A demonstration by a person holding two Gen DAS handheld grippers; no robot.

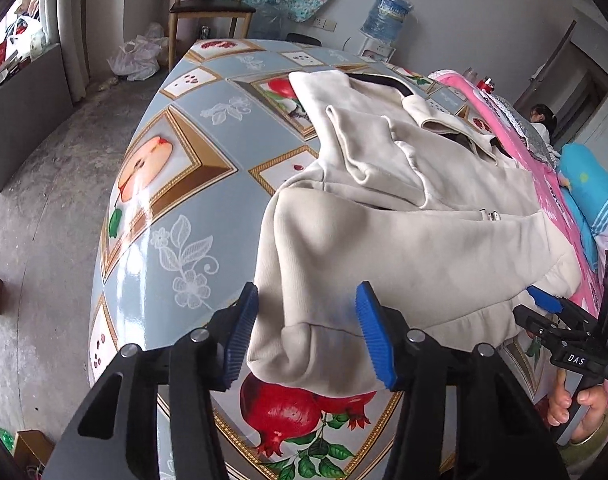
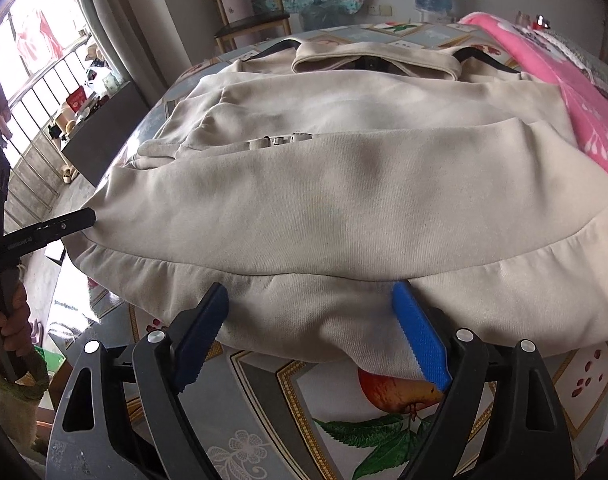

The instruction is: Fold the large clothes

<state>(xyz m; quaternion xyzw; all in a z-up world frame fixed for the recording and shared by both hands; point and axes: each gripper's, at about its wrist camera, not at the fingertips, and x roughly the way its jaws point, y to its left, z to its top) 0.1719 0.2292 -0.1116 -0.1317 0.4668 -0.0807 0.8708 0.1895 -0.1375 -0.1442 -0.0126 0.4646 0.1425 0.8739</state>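
A big cream jacket (image 2: pixel 335 200) lies spread out on a table (image 1: pixel 176 184) with a shiny cloth that has fruit pictures on it. Its bottom edge is near the cameras and its collar is at the far end. A pink blanket (image 2: pixel 583 112) lies just beside the jacket on one side.

The left gripper (image 1: pixel 307 332) points down at a slant toward the table. Its two blue fingers (image 1: pixel 373 336) stand apart, one on each side of the jacket's near corner. The corner's folded hem sits between them. The finger on the picture's left seems to touch the cloth, and the other sits against the hem, but I cannot tell if they are pinching it. In the right wrist view this gripper (image 2: pixel 86 216) pokes in from the side, with its dark tip right at the jacket's edge, and the person's left hand (image 2: pixel 8 320) is wrapped around the handle below it.

The right gripper (image 2: pixel 311 332) also tilts down toward the table. Its fingers stand wide apart at the jacket's bottom hem, and they do not squeeze it. In the left wrist view the right hand (image 1: pixel 575 404) holds its handle from below, near the pink blanket.
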